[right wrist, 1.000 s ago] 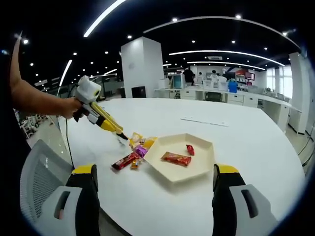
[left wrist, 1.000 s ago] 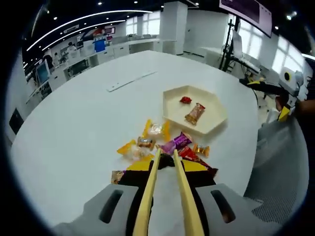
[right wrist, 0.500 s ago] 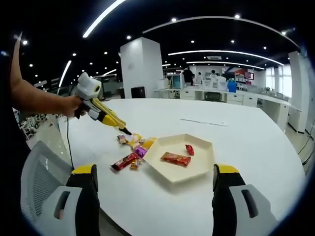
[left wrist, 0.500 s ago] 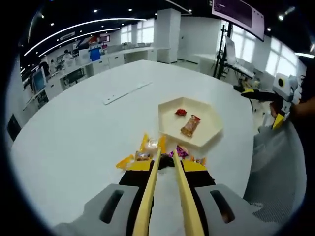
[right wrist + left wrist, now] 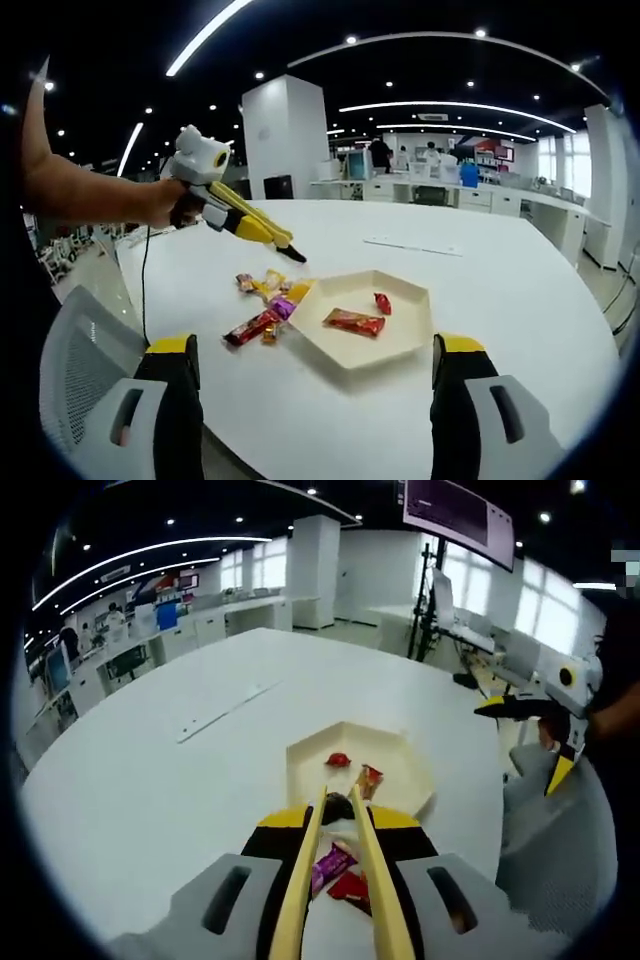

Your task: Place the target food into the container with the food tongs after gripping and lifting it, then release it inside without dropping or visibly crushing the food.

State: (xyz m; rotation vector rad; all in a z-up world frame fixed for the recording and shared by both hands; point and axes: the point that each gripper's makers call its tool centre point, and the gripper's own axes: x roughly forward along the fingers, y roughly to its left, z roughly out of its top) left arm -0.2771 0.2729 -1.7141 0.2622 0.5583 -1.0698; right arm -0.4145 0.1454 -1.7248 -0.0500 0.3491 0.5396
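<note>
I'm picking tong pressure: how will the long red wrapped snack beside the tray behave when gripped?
The red snack looks flat and foil-wrapped, so probably light and slippery. Its glossy wrapper may crinkle and slide between tong tips. It lies flat on the table, so rolling seems unlikely; the contents could crush.

Left gripper [image 5: 296, 256] raised, fingers nearly closed, right gripper [image 5: 315, 400] fingers spread wide

**Matt table and tray, shiny wrappers**

The round white table [image 5: 520, 290] has a smooth, matt top. On it, the hexagonal cream tray [image 5: 392, 345] looks like matt plastic or card. Sweets [image 5: 262, 305] just beside the tray, and two inside it, wear glossy, crinkled foil wrappers. The tongs [image 5: 340, 865] look like smooth yellow plastic. The left gripper [image 5: 292, 252] has a matt white plastic body.
</note>
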